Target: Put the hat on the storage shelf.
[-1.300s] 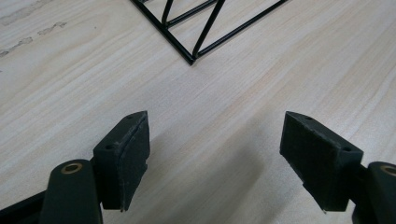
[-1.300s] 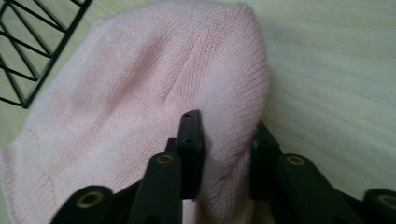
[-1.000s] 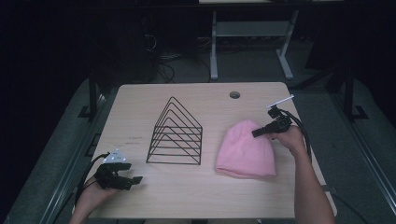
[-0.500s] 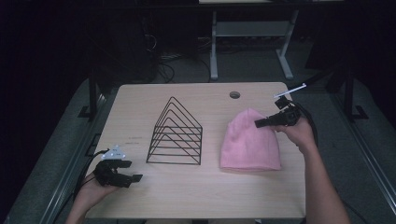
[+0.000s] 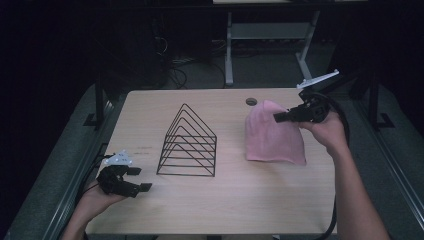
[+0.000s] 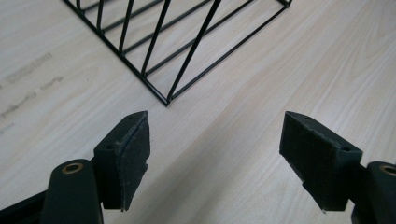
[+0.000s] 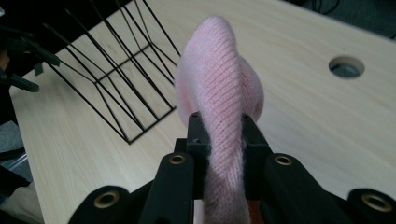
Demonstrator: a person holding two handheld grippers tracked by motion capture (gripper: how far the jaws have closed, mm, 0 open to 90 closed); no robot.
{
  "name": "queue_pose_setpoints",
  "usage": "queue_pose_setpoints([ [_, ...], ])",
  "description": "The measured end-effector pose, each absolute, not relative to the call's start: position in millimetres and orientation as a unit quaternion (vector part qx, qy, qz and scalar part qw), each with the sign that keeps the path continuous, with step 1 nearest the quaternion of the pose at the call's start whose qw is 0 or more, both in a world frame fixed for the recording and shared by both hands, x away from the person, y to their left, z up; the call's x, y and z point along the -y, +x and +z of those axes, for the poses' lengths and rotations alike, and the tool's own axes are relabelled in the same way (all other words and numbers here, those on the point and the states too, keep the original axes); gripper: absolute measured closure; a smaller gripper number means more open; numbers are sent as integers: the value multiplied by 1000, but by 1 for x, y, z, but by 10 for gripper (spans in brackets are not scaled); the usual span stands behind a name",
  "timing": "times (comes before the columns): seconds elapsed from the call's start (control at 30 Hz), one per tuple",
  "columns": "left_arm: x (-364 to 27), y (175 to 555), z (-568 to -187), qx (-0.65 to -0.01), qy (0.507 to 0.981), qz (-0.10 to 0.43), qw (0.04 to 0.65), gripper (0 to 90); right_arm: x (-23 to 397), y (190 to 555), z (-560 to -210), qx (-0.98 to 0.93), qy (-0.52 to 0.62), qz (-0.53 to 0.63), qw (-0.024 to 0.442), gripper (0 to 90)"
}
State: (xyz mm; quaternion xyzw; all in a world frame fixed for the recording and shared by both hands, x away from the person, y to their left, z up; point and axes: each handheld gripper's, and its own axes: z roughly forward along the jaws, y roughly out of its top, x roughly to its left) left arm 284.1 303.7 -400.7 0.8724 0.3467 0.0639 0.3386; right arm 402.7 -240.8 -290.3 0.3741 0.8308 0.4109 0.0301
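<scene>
Wooden table (image 5: 225, 200), right gripper (image 7: 219, 135) clamped on pink knit hat (image 7: 217, 88); left gripper (image 6: 215, 154) wide open, empty, facing wire rack (image 6: 187, 42).

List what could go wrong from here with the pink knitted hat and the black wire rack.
The right gripper is shut on a narrow fold of the pink knitted hat; that soft knit could slip out of the pads. The hat's lower edge hangs down to the wooden table, so it may drag or bunch. If the hat is carried toward the black wire rack, its loose knit could snag on the thin wires and tug the light rack, since the open left gripper holds nothing.
</scene>
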Motion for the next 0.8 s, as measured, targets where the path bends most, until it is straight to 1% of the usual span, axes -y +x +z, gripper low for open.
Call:
queue_pose_setpoints([
  [0.1, -304, 287, -390, -340, 872, 62, 346, 246, 232, 398, -270, -835, 356, 416, 45, 784],
  [0.17, -304, 287, -387, -338, 874, 62, 345, 246, 230, 397, -267, -836, 353, 418, 47, 784],
  [0.23, -304, 288, -381, -335, 873, 61, 349, 246, 223, 395, -252, -837, 339, 426, 52, 784],
  [0.3, -303, 290, -375, -329, 877, 61, 344, 246, 221, 394, -249, -837, 337, 429, 52, 784],
  [0.33, -302, 290, -371, -329, 875, 59, 350, 246, 217, 392, -240, -836, 329, 437, 55, 784],
  [0.8, -298, 300, -343, -315, 880, 53, 353, 246, 189, 387, -201, -838, 293, 454, 68, 783],
])
